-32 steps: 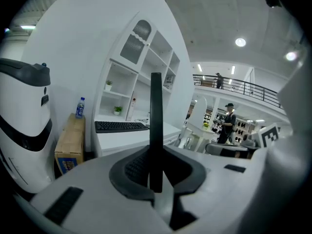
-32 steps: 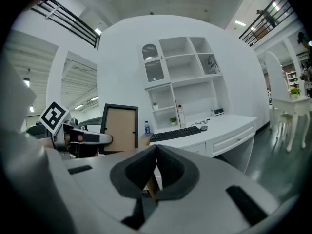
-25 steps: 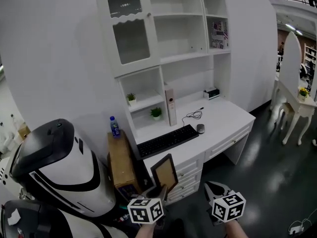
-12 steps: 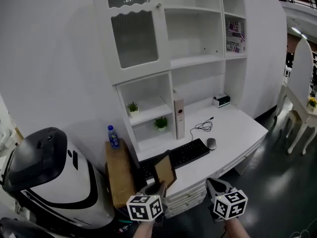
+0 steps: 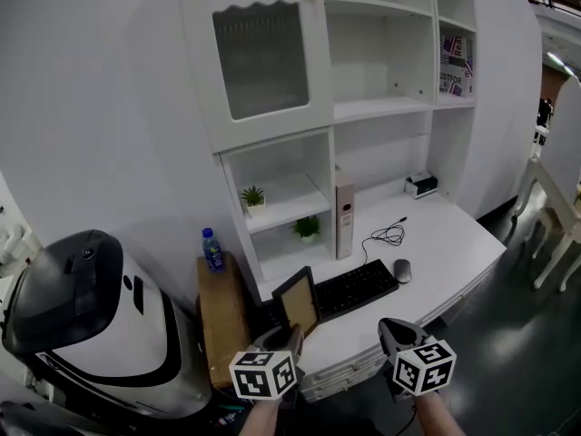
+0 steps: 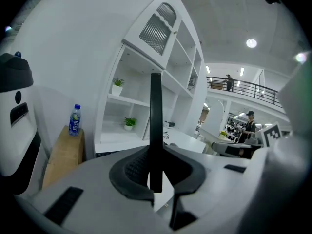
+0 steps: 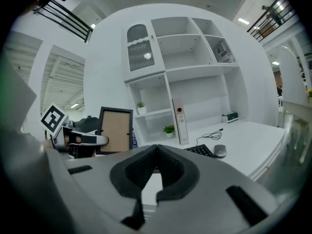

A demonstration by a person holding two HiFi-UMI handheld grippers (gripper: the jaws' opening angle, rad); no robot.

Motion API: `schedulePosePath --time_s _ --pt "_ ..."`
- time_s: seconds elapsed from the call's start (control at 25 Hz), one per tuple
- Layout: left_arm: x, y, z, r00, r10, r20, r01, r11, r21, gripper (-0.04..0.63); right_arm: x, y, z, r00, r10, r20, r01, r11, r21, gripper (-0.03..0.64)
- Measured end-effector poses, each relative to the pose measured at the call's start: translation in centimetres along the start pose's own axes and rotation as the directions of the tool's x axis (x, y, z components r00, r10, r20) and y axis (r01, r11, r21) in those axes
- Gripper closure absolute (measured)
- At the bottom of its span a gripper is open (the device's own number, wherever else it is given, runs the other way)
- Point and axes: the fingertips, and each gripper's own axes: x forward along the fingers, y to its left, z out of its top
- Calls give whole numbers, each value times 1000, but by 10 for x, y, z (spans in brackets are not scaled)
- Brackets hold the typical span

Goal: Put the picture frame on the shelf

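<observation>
My left gripper [image 5: 289,341] is shut on the bottom edge of a black picture frame [image 5: 297,301] with a tan insert, held upright over the desk's front left corner. In the left gripper view the picture frame [image 6: 155,130] shows edge-on between the jaws of the left gripper [image 6: 155,179]. The right gripper view shows the picture frame [image 7: 116,129] face-on at the left. My right gripper [image 5: 392,330] is shut and empty to the right of it; the right gripper [image 7: 156,156] has its jaw tips touching. The white shelf unit [image 5: 363,107] rises behind the desk.
On the white desk [image 5: 436,234] lie a black keyboard [image 5: 354,288], a mouse [image 5: 402,270], a cable and a tall upright binder [image 5: 344,212]. Two small plants [image 5: 253,195] sit in the left cubbies. A blue bottle [image 5: 211,248] stands on a wooden box [image 5: 221,316]. A white and black machine [image 5: 82,325] is at left.
The view has moved closer to the desk and shelves. The left gripper with the frame has shifted forward over the desk's edge; the right gripper kept pace beside it.
</observation>
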Motion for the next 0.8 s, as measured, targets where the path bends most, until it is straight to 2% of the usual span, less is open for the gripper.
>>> schedulePosePath --time_s 0.44,0.8 --pt "39 28 31 994 110 12 -110 994 23 540 61 -34 28 998 68 -13 -69 997 -23 617" --pt "79 42 69 972 233 28 -235 966 109 540 118 -69 56 986 162 -32 -163 986 -39 617"
